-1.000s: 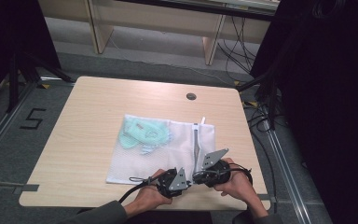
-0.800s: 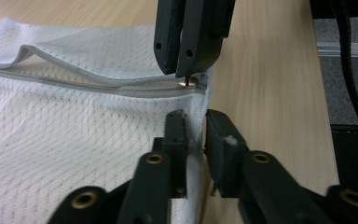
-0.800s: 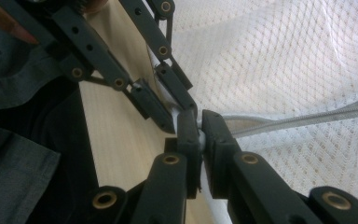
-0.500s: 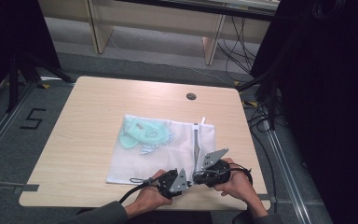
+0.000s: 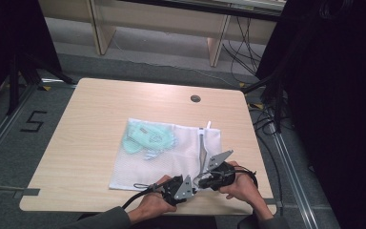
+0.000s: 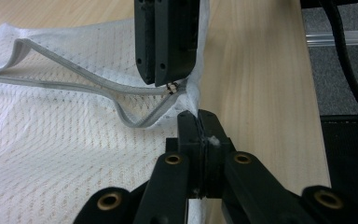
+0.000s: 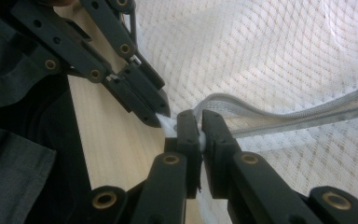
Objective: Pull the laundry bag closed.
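A white mesh laundry bag [image 5: 171,157] lies flat on the wooden table [image 5: 95,129], with a pale teal garment [image 5: 147,138] inside it. The bag's grey zipper [image 5: 202,145] runs along its right side. At the bag's near right corner, my left gripper [image 5: 194,185] and right gripper [image 5: 201,180] meet tip to tip. In the left gripper view, my left gripper [image 6: 198,117] is shut on the mesh corner [image 6: 193,88], and the right gripper [image 6: 168,83] comes down from above onto the zipper end. In the right gripper view, my right gripper [image 7: 200,116] is shut on the zipper band [image 7: 261,119].
A round cable grommet [image 5: 195,98] sits near the table's far edge. The table's right edge [image 5: 252,143] runs close beside the grippers, with cables and a floor rail beyond it. Wooden shelf legs [image 5: 217,45] stand behind the table.
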Action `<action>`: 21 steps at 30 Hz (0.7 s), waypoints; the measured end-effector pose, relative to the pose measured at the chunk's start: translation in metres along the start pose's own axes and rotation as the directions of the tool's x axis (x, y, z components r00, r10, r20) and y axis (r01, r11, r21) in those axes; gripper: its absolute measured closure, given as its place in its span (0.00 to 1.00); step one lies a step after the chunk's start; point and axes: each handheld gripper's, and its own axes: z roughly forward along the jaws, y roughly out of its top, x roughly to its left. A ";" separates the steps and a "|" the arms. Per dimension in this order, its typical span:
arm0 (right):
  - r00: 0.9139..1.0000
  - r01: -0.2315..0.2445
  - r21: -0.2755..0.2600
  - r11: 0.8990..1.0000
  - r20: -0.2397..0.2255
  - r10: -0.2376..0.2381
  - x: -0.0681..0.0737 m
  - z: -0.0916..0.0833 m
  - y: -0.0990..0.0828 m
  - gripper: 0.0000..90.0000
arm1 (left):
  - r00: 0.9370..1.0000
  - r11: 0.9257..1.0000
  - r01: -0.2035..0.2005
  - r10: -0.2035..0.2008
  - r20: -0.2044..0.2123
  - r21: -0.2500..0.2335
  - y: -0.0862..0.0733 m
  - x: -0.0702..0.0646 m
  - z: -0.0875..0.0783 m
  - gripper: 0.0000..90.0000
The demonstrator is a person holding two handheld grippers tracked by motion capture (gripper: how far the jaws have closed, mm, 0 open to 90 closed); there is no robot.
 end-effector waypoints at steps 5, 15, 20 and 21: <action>1.000 -0.031 0.027 0.999 0.000 0.031 -0.001 0.004 -0.001 0.96 | 1.000 1.000 0.005 -0.005 0.009 0.004 0.000 -0.001 0.001 0.99; 1.000 -0.027 0.046 0.999 -0.001 0.027 -0.003 0.012 0.003 0.96 | 0.999 1.000 0.018 -0.018 0.029 0.014 -0.002 0.002 0.000 0.99; 1.000 -0.024 0.063 0.998 0.008 0.023 -0.001 0.012 0.005 0.97 | 0.999 0.999 0.034 -0.034 0.016 0.010 -0.003 0.002 0.001 0.99; 1.000 0.002 0.052 0.999 0.014 -0.003 -0.003 0.011 0.005 0.97 | 1.000 1.000 0.003 -0.003 0.001 0.010 -0.003 0.002 0.001 0.99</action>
